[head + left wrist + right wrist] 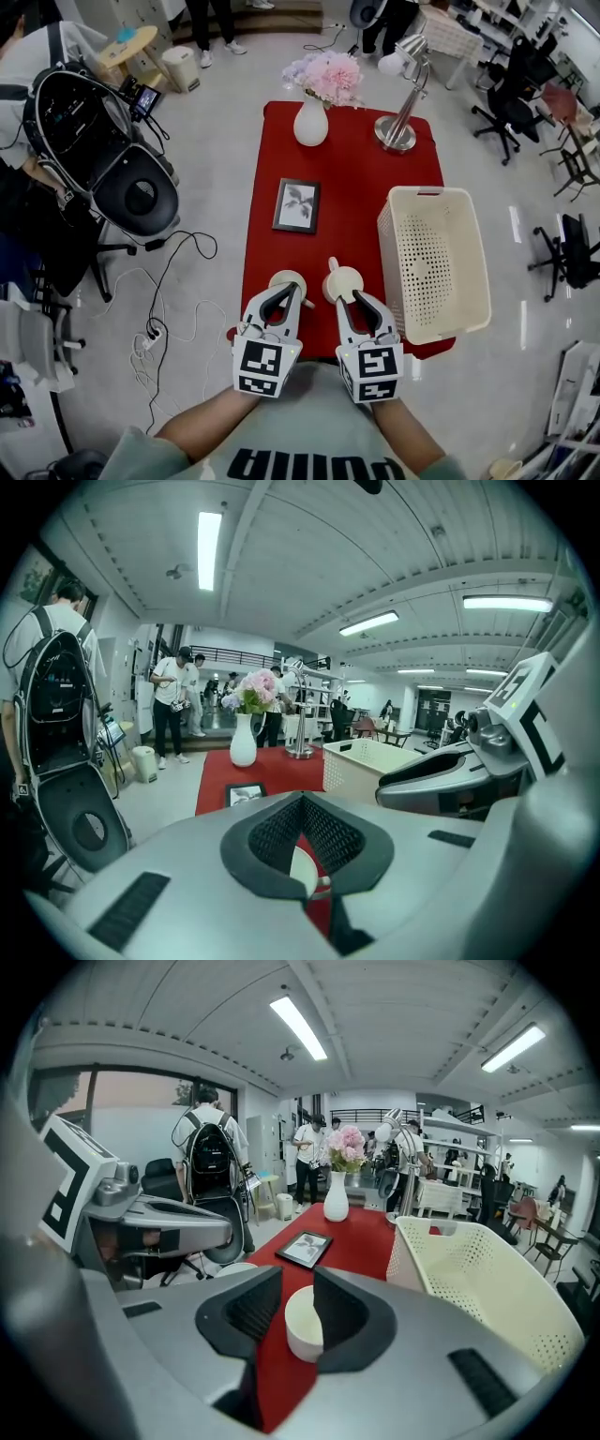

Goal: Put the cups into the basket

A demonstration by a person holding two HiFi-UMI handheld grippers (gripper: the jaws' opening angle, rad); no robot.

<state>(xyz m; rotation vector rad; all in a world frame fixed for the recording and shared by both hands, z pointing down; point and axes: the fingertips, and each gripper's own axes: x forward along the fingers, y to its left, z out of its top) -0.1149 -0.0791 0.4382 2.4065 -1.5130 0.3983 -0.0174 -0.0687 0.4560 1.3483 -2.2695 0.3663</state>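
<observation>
Two cream cups stand side by side near the front edge of the red table [347,187]. My left gripper [290,290] hangs over the near side of the left cup [281,278], and its tips [302,799] meet, so it is shut with nothing in it; a slice of that cup [302,874] shows below them. My right gripper [350,296] is just short of the right cup [345,280]. In the right gripper view its jaws [297,1277] stand a little apart, and the cup [302,1324] sits just beyond them, untouched. The cream perforated basket [448,323] is on the table's right side.
A framed picture [296,205] lies mid-table. A white vase of pink flowers [311,120] and a desk lamp [397,127] stand at the far end. A black chair and backpack [103,159] are on the left, with cables on the floor and people beyond.
</observation>
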